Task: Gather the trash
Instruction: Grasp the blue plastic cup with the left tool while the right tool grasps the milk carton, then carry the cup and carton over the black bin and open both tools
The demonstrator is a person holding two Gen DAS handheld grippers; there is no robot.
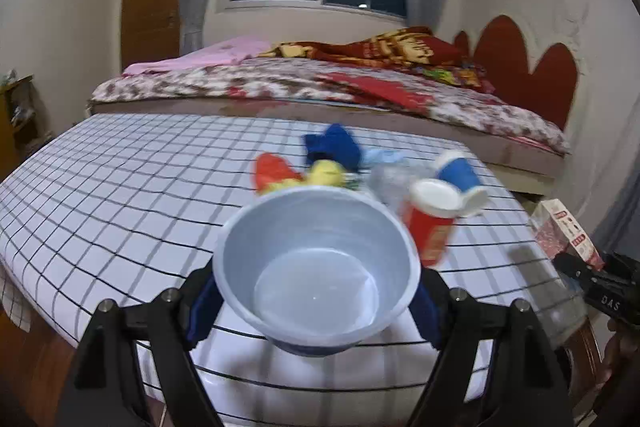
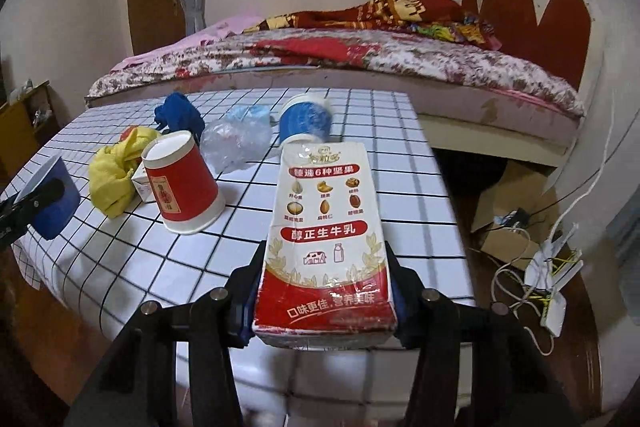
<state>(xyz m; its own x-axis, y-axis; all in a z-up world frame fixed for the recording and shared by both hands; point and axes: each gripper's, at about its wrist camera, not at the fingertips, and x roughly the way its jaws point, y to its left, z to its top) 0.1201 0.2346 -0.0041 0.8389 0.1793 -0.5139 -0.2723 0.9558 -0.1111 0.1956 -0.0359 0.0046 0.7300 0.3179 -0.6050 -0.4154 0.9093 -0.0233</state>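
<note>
My left gripper is shut on a blue bowl, held open side up above the checked table; the bowl is empty. My right gripper is shut on a red and white milk carton, held over the table's near right edge. The carton and bowl each show in the other view. On the table lie a red paper cup upside down, a blue paper cup, a crumpled clear plastic bag, a yellow cloth and a blue cloth.
A bed with flowered and red covers stands behind the table. Right of the table, on the floor, are a cardboard box and white cables. A small white box lies beside the red cup.
</note>
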